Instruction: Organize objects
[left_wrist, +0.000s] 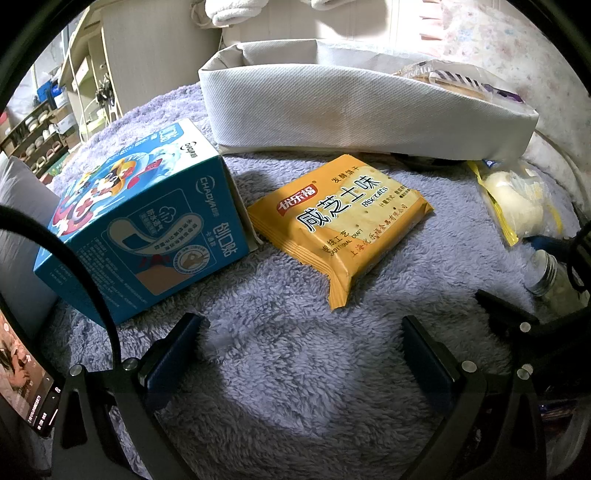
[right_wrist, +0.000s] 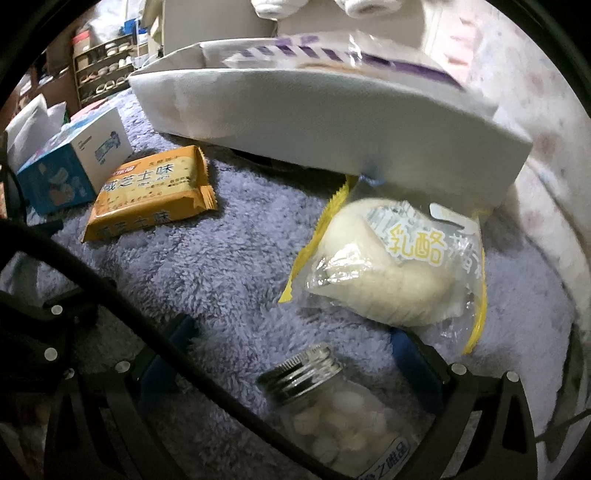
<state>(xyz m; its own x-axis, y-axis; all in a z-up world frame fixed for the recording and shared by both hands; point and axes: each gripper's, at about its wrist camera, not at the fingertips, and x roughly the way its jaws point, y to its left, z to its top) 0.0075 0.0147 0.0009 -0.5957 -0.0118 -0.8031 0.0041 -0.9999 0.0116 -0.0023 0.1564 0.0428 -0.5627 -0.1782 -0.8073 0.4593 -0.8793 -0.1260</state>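
With one packet already in the fabric bin (left_wrist: 362, 114), the right gripper (right_wrist: 291, 373) stood wide open around the lying pill jar (right_wrist: 332, 410), seemingly about to close on it, while the left gripper (left_wrist: 303, 354) hung open, empty, before the biscuit packet (left_wrist: 340, 225).

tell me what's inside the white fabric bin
Only a clear packet with purple stripes pokes above the white fabric bin at its right end, with something pale brown inside it. The bin's front wall hides everything lower down, so whether anything else is in there cannot be seen.
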